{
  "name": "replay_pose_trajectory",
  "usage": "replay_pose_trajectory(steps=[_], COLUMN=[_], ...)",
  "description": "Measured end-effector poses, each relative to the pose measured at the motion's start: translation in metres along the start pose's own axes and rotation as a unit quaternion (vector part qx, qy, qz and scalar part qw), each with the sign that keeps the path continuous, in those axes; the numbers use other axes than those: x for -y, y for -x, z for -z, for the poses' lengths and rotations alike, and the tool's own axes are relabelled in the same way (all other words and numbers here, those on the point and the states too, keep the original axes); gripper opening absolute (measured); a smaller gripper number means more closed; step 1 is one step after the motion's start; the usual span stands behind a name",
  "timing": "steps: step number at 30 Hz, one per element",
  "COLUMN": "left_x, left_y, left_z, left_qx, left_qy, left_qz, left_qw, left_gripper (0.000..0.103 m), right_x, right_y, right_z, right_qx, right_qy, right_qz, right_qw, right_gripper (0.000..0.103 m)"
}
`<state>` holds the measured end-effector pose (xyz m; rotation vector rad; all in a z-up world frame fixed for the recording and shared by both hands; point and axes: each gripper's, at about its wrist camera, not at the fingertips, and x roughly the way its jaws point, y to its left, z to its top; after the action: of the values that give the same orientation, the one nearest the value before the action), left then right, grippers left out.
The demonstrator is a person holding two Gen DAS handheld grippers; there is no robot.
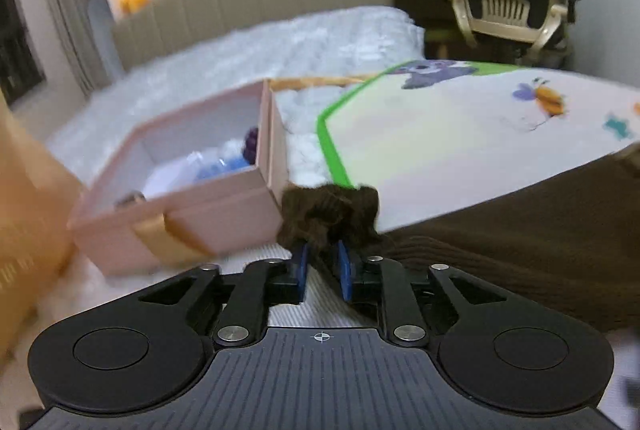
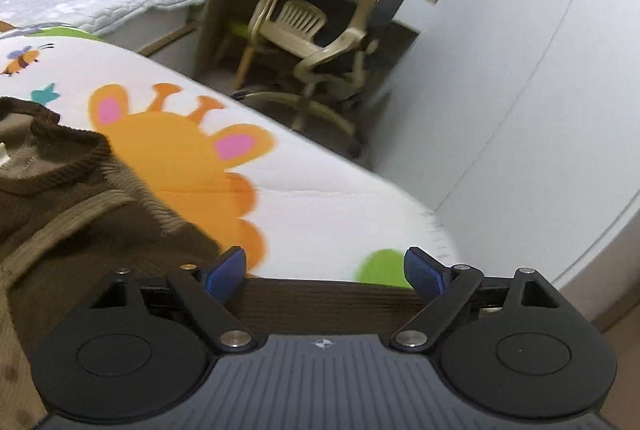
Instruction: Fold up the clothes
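My left gripper [image 1: 322, 254] pinches a bunched sweater [image 1: 520, 246] edge at twelve o'clock, ready to fold; my right gripper [image 2: 325, 266] gapes wide, empty, over the hem.

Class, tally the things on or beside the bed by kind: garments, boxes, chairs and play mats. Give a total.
Garments: 1, the brown sweater
Boxes: 1, the pink box
Chairs: 1, the office chair
Play mats: 1, the cartoon mat
Total: 4

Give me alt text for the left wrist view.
The left tongs pinch a bunched brown cuff of a sweater lying on a cartoon-print mat. An open pink box sits to the left.
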<state>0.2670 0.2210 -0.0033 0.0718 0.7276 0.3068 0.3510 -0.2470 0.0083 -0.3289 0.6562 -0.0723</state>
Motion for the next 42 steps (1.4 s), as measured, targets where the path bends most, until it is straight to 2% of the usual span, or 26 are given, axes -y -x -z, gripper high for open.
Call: replay_pose_trajectory(steps=[1,2,3,4,5,7,9,11,13,14,16,17,19,20,22,24,27,28,29,32,34,38,42], left_x=[-0.005,-0.012,-0.016,-0.015,-0.014,-0.009,0.017,0.050,0.085,0.102,0.132,0.146,0.166,0.171,0.173,0.167,0.157,0.155,0.154,0.148,0.141,0.141,0.146], left_y=[0.007,0.016,0.026,0.035,0.045,0.061,0.068,0.068,0.058,0.049,0.024,0.009,-0.015,-0.021,-0.022,-0.011,0.025,0.036,0.050,0.092,0.116,0.155,0.183], left_z=[-0.001,-0.003,-0.004,-0.005,-0.006,-0.009,-0.017,-0.025,-0.028,-0.030,-0.030,-0.031,-0.031,-0.032,-0.033,-0.029,-0.019,-0.015,-0.007,0.016,0.036,0.079,0.117], left_qx=[-0.005,-0.007,-0.006,0.001,0.008,0.020,0.024,0.014,-0.011,-0.027,-0.064,-0.082,-0.100,-0.097,-0.079,-0.068,-0.031,-0.018,-0.009,0.017,0.022,0.028,0.014], left_qy=[0.017,0.042,0.066,0.083,0.101,0.130,0.129,0.119,0.116,0.117,0.122,0.125,0.137,0.140,0.142,0.132,0.054,0.025,0.000,-0.073,-0.099,-0.146,-0.164], left_qz=[0.020,0.047,0.080,0.114,0.148,0.214,0.277,0.327,0.384,0.409,0.428,0.430,0.405,0.394,0.383,0.378,0.340,0.331,0.329,0.324,0.337,0.339,0.351], left_qw=[0.9996,0.9980,0.9946,0.9900,0.9839,0.9679,0.9521,0.9375,0.9160,0.9043,0.8930,0.8902,0.8984,0.9030,0.9095,0.9138,0.9382,0.9431,0.9443,0.9431,0.9360,0.9288,0.9219], left_gripper=[0.047,0.051,0.053,0.054,0.056,0.067,0.076,0.078,0.087,0.089,0.091,0.091,0.091,0.091,0.092,0.094,0.094,0.095,0.095,0.097,0.098,0.099,0.099], right_x=[0.011,0.022,0.030,0.038,0.046,0.040,0.025,0.008,-0.008,-0.016,-0.025,-0.029,-0.025,-0.022,-0.020,-0.019,-0.014,-0.013,-0.007,0.015,0.030,0.056,0.065], right_y=[0.009,0.019,0.024,0.029,0.033,0.031,0.024,0.012,-0.004,-0.013,-0.025,-0.029,-0.029,-0.029,-0.036,-0.037,-0.024,-0.020,-0.002,0.063,0.107,0.155,0.163], right_z=[-0.001,-0.003,-0.002,-0.001,0.000,0.000,-0.002,-0.004,-0.005,-0.005,-0.012,-0.019,-0.031,-0.037,-0.044,-0.040,-0.025,-0.020,-0.011,0.020,0.040,0.090,0.134], right_qx=[0.004,0.006,-0.001,-0.010,-0.020,-0.045,-0.063,-0.079,-0.106,-0.122,-0.132,-0.127,-0.069,-0.037,-0.010,-0.019,-0.039,-0.046,-0.034,0.017,0.050,0.029,-0.005], right_qy=[-0.034,-0.072,-0.114,-0.157,-0.199,-0.240,-0.251,-0.260,-0.279,-0.288,-0.292,-0.289,-0.308,-0.319,-0.317,-0.303,-0.264,-0.251,-0.227,-0.143,-0.087,-0.076,-0.106], right_qz=[-0.034,-0.074,-0.128,-0.185,-0.242,-0.323,-0.357,-0.380,-0.392,-0.393,-0.400,-0.405,-0.377,-0.361,-0.328,-0.315,-0.325,-0.328,-0.321,-0.287,-0.262,-0.276,-0.286], right_qw=[0.999,0.995,0.985,0.970,0.950,0.914,0.897,0.884,0.870,0.865,0.859,0.858,0.871,0.876,0.890,0.899,0.907,0.909,0.919,0.947,0.960,0.958,0.952], right_gripper=[0.087,0.087,0.087,0.087,0.087,0.087,0.087,0.087,0.087,0.087,0.092,0.092,0.089,0.089,0.088,0.088,0.088,0.088,0.088,0.092,0.095,0.095,0.095])
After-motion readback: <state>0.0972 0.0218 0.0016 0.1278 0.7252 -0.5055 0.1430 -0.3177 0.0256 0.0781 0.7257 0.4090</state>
